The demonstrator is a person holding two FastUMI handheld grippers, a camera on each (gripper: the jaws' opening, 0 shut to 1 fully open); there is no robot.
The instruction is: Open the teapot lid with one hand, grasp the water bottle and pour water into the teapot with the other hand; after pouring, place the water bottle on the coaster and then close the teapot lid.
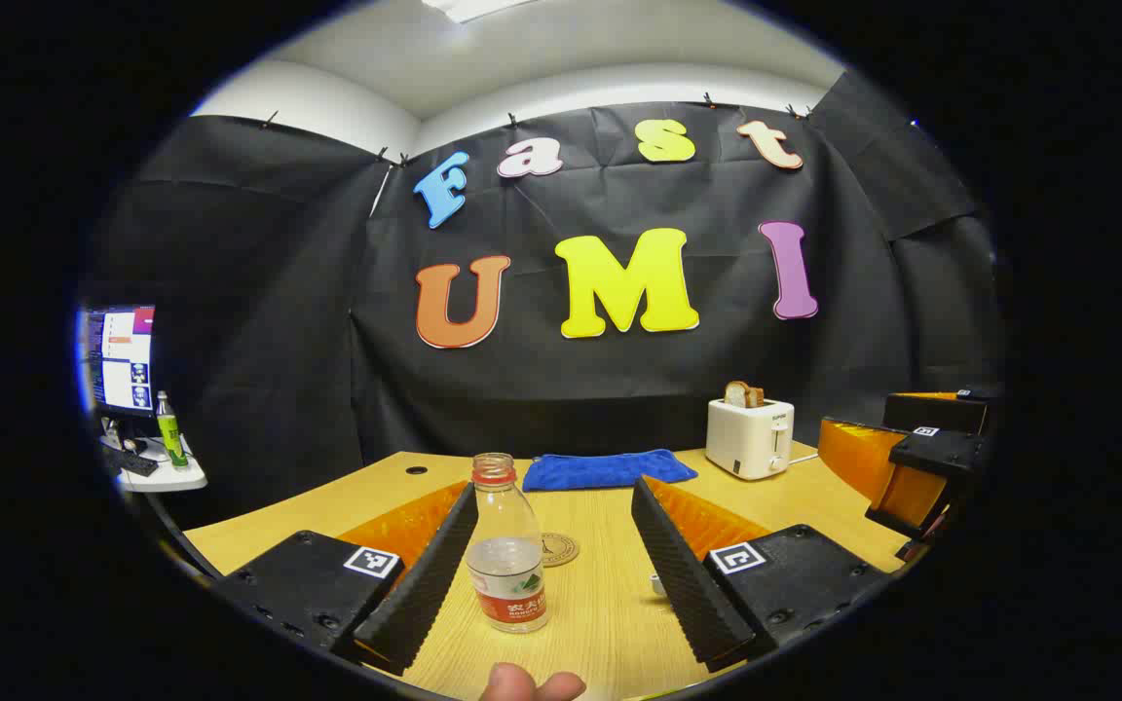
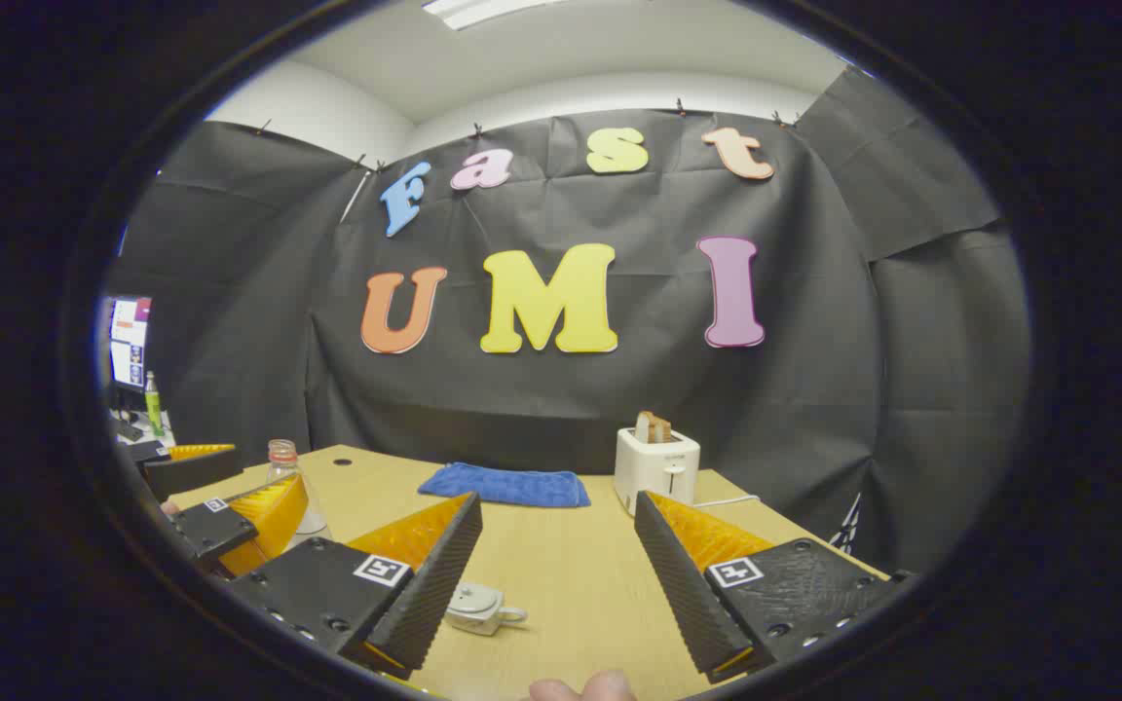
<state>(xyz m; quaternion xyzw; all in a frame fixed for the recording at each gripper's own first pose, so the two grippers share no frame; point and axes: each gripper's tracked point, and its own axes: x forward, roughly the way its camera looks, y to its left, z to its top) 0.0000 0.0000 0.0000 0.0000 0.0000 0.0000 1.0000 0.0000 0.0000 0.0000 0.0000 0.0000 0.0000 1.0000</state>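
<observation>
A clear water bottle (image 1: 507,555) with a red label and no cap stands on the wooden table between the fingers of my left gripper (image 1: 553,584), close to the left finger; the gripper is open. A round coaster (image 1: 561,548) lies just behind the bottle. A small pale teapot (image 2: 478,608) with a side handle sits low between the fingers of my right gripper (image 2: 551,584), half hidden by the left finger; this gripper is open too. A bit of the teapot (image 1: 656,584) peeks out beside my left gripper's right finger. The bottle (image 2: 283,472) also stands behind the left gripper (image 2: 230,484).
A blue cloth (image 1: 608,469) lies at the table's back, with a white toaster (image 1: 750,436) holding bread to its right. The right gripper (image 1: 897,438) hovers at the table's right edge. A side desk with a monitor (image 1: 120,358) and a green bottle stands far left.
</observation>
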